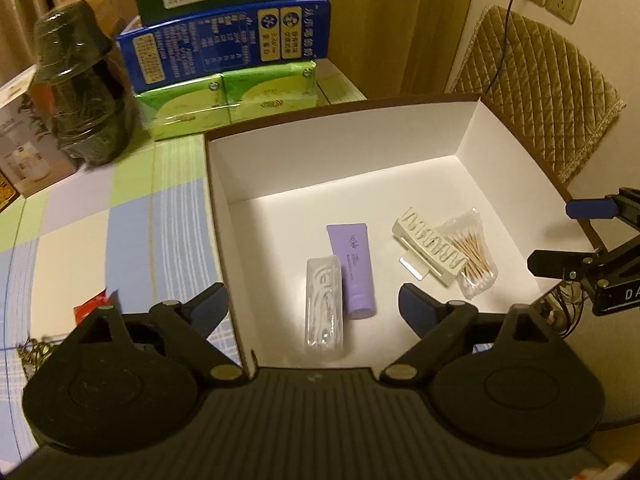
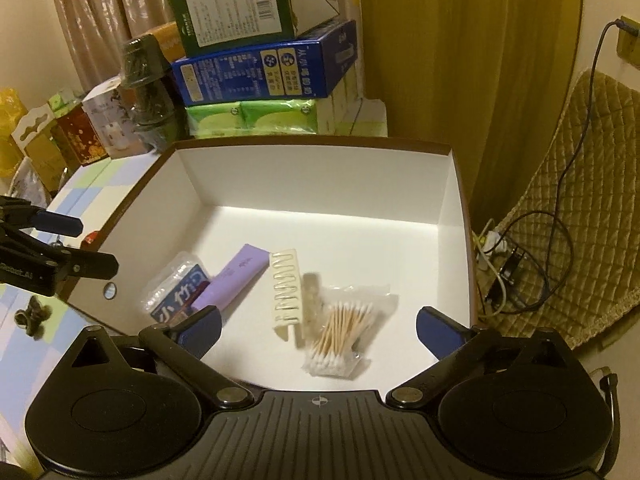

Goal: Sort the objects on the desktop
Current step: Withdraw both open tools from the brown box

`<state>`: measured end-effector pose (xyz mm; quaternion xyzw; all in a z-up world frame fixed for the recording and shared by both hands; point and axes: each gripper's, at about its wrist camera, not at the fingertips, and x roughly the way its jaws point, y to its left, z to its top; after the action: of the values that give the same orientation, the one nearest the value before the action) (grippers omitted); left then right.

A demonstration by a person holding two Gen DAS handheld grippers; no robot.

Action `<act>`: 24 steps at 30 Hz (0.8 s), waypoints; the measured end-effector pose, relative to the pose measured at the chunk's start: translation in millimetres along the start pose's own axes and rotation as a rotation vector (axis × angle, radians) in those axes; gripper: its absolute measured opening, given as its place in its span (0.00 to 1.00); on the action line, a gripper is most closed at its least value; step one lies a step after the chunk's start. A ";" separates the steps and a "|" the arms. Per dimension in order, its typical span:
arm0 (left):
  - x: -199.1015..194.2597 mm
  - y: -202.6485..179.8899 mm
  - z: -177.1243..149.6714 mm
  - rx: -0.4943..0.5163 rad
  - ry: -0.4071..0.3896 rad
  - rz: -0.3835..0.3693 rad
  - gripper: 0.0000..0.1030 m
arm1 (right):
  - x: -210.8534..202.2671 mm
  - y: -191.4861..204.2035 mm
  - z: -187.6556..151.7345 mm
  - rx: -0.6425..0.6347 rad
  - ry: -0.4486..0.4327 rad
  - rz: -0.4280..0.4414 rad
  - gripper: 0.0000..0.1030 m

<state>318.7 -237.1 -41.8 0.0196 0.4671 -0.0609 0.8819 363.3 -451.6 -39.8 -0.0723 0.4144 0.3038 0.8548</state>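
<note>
Black left gripper (image 1: 316, 304): fingers spread wide, nothing between the blue pads (image 1: 416, 310); it hangs over the near left part of the box, one finger outside the left wall, the other over the box floor.
Black right gripper (image 2: 318, 330): fingers also spread wide and empty; it hangs over the near edge of the box, both pads above the floor.
Floss pick case (image 1: 325, 304): clear plastic, lying flat on the box floor, directly between the left gripper's fingers and below them; not touched.
Purple tube (image 1: 354, 268): just beside the case on its right, touching or nearly so, cap end toward the left gripper.
Cream hair clip (image 2: 285, 294): lies ahead of the right gripper, between its fingers, its edge against the swab bag.
Cotton swab bag (image 2: 340, 330): clear packet, closest item to the right gripper, on the floor between its pads.
White box (image 1: 340, 164): open top, brown rim, sits on the checked tablecloth (image 1: 120, 220).
Background: stacked cartons (image 1: 224, 52) behind the box; quilted chair (image 1: 540, 92) to the right.
</note>
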 end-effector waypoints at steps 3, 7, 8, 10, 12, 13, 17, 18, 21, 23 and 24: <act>-13.2 2.3 -6.4 -0.018 -0.019 0.011 0.89 | -6.8 3.2 -3.4 0.002 -0.008 0.006 0.98; -29.8 4.9 -15.8 -0.038 -0.040 0.023 0.90 | -15.4 7.6 -7.3 0.010 -0.017 0.015 0.98; -33.7 5.7 -18.4 -0.045 -0.043 0.025 0.90 | -17.9 8.8 -8.6 0.013 -0.020 0.018 0.98; -41.8 8.1 -23.9 -0.060 -0.051 0.031 0.90 | -21.7 12.6 -10.7 0.012 -0.025 0.027 0.98; -48.8 10.2 -29.9 -0.075 -0.058 0.039 0.90 | -24.3 17.2 -12.5 0.009 -0.027 0.036 0.98; -52.1 11.5 -33.1 -0.083 -0.060 0.043 0.90 | -25.4 19.6 -13.5 0.008 -0.029 0.039 0.98; -64.0 16.4 -46.2 -0.104 -0.064 0.057 0.90 | -29.1 30.3 -17.6 0.008 -0.031 0.046 0.98; -66.9 17.7 -49.8 -0.106 -0.067 0.059 0.90 | -30.4 33.5 -18.8 0.007 -0.032 0.049 0.98; -75.2 24.0 -60.7 -0.120 -0.069 0.061 0.90 | -34.2 44.0 -22.7 0.008 -0.036 0.054 0.98; -80.5 28.7 -68.0 -0.129 -0.072 0.061 0.90 | -36.7 52.6 -26.1 0.009 -0.036 0.058 0.98; -83.4 31.7 -71.8 -0.134 -0.073 0.060 0.90 | -37.8 57.2 -27.8 0.008 -0.035 0.060 0.98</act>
<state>217.3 -191.6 -14.0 -0.0275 0.4367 -0.0037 0.8992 293.8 -433.3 -21.9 -0.0509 0.4026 0.3288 0.8528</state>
